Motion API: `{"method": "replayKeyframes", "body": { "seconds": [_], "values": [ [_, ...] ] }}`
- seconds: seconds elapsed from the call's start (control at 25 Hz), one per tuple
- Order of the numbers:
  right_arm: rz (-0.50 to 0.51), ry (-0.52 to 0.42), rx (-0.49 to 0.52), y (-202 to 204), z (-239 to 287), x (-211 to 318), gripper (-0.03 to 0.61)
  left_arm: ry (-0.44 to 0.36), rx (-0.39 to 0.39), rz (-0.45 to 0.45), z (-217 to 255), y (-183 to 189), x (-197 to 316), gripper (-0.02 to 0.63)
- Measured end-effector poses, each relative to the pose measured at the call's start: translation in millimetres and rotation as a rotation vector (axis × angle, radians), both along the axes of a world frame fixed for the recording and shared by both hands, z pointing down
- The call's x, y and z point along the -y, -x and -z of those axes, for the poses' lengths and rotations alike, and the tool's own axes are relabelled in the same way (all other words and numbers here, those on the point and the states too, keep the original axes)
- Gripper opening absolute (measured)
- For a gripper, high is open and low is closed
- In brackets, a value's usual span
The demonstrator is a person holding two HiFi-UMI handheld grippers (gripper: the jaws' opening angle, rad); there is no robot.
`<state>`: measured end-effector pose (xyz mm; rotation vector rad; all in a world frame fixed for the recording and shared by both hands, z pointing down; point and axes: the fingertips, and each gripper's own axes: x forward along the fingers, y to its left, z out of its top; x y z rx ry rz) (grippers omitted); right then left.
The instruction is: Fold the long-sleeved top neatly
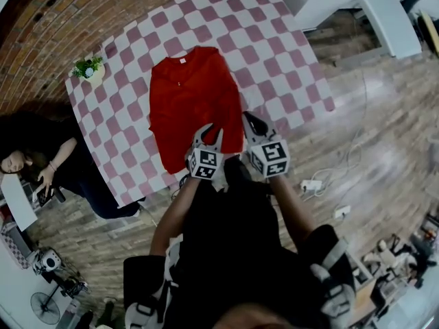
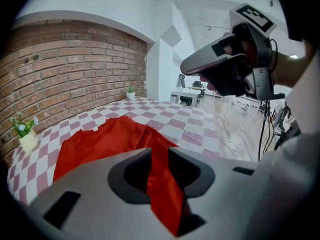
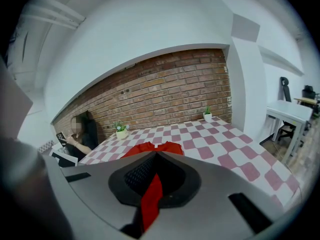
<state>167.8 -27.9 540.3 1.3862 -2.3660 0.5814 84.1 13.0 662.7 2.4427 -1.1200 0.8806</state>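
Red long-sleeved top [image 1: 194, 98] lies flat on the counter [image 1: 288, 67] just ahead of both jaws, sleeves seemingly tucked in — the hem-to-collar fold is not yet done. Your right hand-held gripper [image 1: 251, 120] pinches the near hem; your left hand-held gripper [image 1: 208, 137] stands parted, hem loose between.

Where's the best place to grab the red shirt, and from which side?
Grab the red long-sleeved top by its bottom hem, near the two corners, coming in low from the table's near edge. It lies flat with the collar far away, so that hem is the closest edge and is thin enough to pinch.
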Motion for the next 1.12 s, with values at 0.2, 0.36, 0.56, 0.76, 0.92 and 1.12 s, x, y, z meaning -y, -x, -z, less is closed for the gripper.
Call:
{"method": "replayKeyframes", "body": {
  "seconds": [0.2,0.36,0.56,0.76,0.92,1.12],
  "values": [
    [0.033,-0.012,0.030,-2,2,0,0.009,-0.019,-0.020,0.055,15,5,1,0.065],
    [0.083,0.020,0.047,2,8,-4,0.009,-0.033,-0.088,0.119,42,14,2,0.012],
    [0.144,-0.020,0.062,8,17,6,0.009,-0.075,-0.120,0.162,76,37,8,0.008],
    [0.204,-0.033,0.061,28,25,19,0.009,-0.139,-0.081,0.185,107,80,34,0.008],
    [0.245,-0.036,0.033,50,23,46,0.009,-0.165,-0.031,0.145,115,111,72,0.006],
    [0.311,-0.022,-0.031,77,16,89,0.009,-0.132,0.030,0.047,104,135,119,0.007]
  ]
}}
